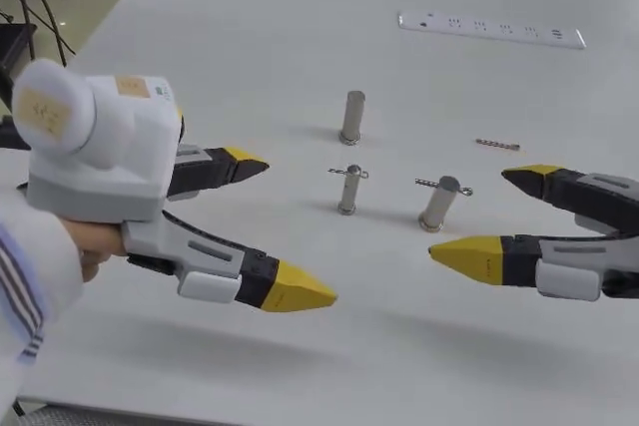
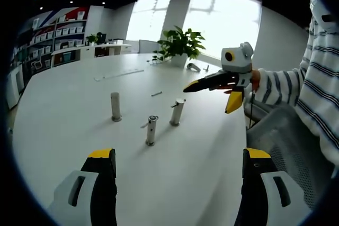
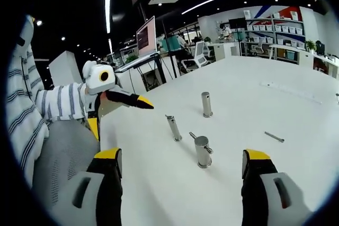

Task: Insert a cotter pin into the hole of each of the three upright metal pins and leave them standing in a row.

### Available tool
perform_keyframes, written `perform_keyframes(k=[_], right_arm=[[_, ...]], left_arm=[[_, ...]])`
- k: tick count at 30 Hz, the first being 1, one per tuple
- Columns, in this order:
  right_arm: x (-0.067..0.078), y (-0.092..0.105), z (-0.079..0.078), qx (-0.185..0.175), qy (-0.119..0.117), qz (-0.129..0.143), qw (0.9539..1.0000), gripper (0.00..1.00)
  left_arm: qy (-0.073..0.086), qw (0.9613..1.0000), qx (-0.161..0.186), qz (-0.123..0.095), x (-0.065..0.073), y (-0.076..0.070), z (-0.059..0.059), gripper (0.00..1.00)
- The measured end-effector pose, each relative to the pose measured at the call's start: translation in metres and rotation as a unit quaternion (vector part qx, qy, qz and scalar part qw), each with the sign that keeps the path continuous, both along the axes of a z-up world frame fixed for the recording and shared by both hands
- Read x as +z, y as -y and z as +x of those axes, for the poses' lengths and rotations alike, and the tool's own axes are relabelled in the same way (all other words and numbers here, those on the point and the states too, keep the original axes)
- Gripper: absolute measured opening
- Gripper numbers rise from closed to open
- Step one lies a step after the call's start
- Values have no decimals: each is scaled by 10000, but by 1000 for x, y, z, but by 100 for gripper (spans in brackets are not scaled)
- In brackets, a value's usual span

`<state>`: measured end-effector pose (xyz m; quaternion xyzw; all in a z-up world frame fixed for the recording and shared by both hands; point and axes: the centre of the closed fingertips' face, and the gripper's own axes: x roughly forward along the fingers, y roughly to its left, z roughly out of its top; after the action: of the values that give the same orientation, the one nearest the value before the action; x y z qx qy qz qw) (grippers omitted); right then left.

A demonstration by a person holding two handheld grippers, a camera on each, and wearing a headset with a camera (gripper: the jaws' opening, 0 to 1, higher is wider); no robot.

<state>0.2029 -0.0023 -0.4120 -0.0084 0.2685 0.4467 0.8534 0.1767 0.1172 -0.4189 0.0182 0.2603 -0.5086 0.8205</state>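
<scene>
- Left gripper (image 1: 300,231): jaws spread wide, holding nothing, over the tabletop (image 1: 250,37) left of the pins.
- Right gripper (image 1: 467,213): jaws spread, holding nothing, just right of the pins.
- Middle pin (image 1: 347,195) and right pin (image 1: 437,209): standing, each with a cotter pin (image 1: 348,173) through its top.
- Far pin (image 1: 351,117): upright behind them.
- Loose cotter pin (image 1: 497,145): flat on the tabletop, right of the far pin.

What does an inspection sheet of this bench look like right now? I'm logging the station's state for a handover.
Surface: white table, no spills seen.
Job's things: middle pin and right pin carry cotter pins; far pin has none; loose cotter pin lies flat.
Clutter: power strip.
Grippers: left gripper and right gripper open, holding nothing.
Cables: dark cables off the table's far left corner.
Surroundings: office, leafy plant, shelves.
</scene>
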Motion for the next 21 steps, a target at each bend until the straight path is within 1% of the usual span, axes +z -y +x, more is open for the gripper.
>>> perform_keyframes(k=[1, 2, 3, 5, 6, 7, 10, 15, 18, 21], right_arm=[[-1, 3, -1, -26, 56, -93, 9999, 95], [-2, 4, 0, -67, 93, -132, 9998, 95], [-3, 6, 1, -144, 58, -138, 9998, 96], [-5, 9, -1, -336, -178, -66, 9993, 99], [-3, 9, 0, -433, -171, 28, 9989, 99], [-2, 10, 1, -445, -116, 50, 9989, 99], [-4, 14, 3, -609, -107, -9, 9981, 99], [-2, 13, -1, -655, -172, 135, 9976, 99], [0, 13, -4, -734, -219, 216, 9968, 99], [-2, 12, -8, -758, -252, 208, 9966, 99]], left_arm=[[17, 10000, 5, -8, 1, 0, 1, 99], [32, 10000, 6, -11, 1, 0, 1, 99], [40, 10000, 14, -24, 2, -1, 2, 99], [31, 10000, 32, -42, 3, -1, 2, 99], [42, 10000, 38, -44, 3, -2, 3, 99], [48, 10000, 44, -47, 3, -2, 3, 99], [49, 9999, 73, -67, 5, -3, 5, 99], [66, 9999, 93, -70, 6, -6, 11, 99], [106, 9999, 107, -65, 9, -8, 16, 99], [146, 9998, 128, -59, 11, -10, 20, 98]])
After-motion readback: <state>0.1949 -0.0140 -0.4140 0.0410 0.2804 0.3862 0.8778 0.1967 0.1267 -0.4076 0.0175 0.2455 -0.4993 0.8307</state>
